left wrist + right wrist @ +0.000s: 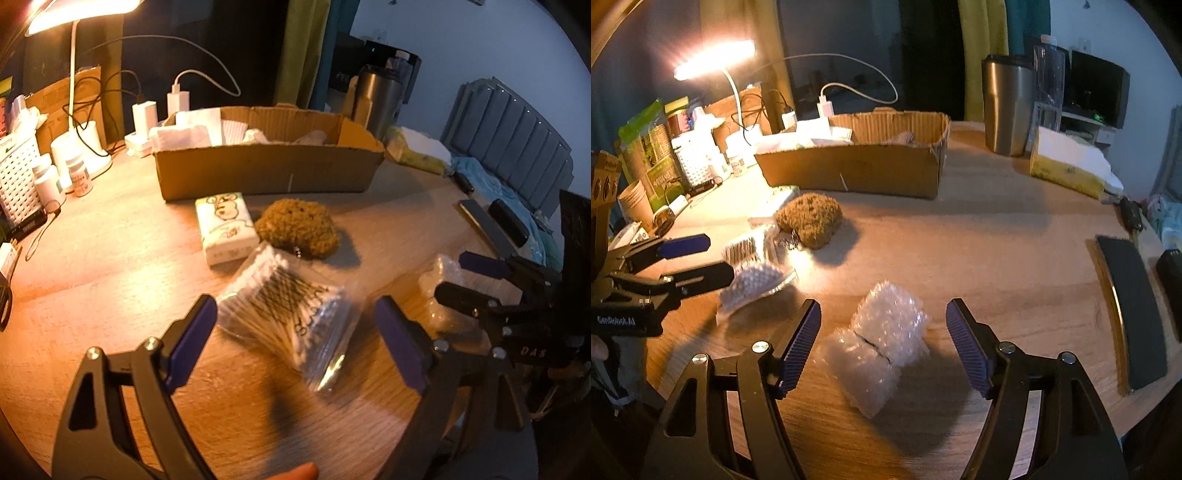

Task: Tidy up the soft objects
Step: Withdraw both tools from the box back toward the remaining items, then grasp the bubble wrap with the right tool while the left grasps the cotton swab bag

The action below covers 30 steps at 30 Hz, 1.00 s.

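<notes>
My left gripper is open, its fingers either side of a clear bag of cotton swabs on the wooden table. Beyond lie a white tissue pack and a brown fuzzy plush. My right gripper is open around a folded piece of bubble wrap. The right gripper also shows in the left wrist view, and the left gripper in the right wrist view. An open cardboard box holding white soft items stands at the back.
A lit desk lamp, chargers, bottles and a white basket crowd the left. A steel tumbler and yellow tissue pack stand back right. A dark phone lies at the right table edge.
</notes>
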### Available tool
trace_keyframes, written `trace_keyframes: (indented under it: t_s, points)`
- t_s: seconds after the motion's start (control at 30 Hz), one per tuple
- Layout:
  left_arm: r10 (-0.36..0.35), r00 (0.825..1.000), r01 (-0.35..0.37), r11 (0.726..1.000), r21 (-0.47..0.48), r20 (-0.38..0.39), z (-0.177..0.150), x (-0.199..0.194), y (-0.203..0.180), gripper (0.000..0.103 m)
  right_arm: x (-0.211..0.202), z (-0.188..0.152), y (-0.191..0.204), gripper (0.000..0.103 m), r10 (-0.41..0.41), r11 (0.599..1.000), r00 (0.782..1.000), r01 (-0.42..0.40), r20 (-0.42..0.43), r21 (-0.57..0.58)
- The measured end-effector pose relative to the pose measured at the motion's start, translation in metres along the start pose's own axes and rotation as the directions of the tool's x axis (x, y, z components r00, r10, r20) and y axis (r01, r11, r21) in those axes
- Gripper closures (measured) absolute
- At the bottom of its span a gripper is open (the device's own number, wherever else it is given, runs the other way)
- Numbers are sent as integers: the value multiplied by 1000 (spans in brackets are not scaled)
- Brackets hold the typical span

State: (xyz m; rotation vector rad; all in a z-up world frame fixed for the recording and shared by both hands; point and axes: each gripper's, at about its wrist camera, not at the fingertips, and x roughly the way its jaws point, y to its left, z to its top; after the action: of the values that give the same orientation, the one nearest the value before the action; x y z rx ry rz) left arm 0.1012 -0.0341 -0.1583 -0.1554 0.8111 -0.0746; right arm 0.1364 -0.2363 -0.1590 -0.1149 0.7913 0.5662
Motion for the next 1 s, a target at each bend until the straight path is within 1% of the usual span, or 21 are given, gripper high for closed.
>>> trace_keyframes:
  t_s: [0.13,0.43,0.53,0.57,0.6,0.63,0.67,0.8,0.93,1.0]
  points:
    - [22,1000,-22,1000,-14,-13,1,6,2,15,5,-6,-4,29,12,1000,1000,-12,-15,13]
    - [69,997,-71,996,-55,-39,14,27,5,15,14,-11,-10,29,59,998,997,-58,-53,25]
    - [100,994,-103,993,-52,-50,17,36,4,15,14,-10,-12,29,64,998,997,-63,-50,25]
    - [113,992,-116,992,-49,-61,18,40,4,14,14,-10,-13,31,64,998,997,-63,-49,26]
    - [112,991,-115,992,-51,-67,18,43,5,14,14,-10,-14,36,65,998,997,-64,-48,25]
    - [109,991,-113,992,-51,-75,18,45,5,14,14,-9,-15,44,66,998,997,-65,-48,24]
    - [115,990,-119,992,-44,-83,18,48,5,14,15,-8,-15,48,66,998,997,-65,-47,24]
    - [112,989,-113,994,-3,-100,15,49,2,14,17,-6,-15,51,70,997,996,-69,-46,20]
    - [94,988,-91,995,36,-122,7,44,2,14,19,-3,-12,52,75,997,996,-75,-44,14]
    - [82,984,-75,996,47,-159,0,45,4,14,19,-2,-10,52,77,997,996,-76,-44,10]
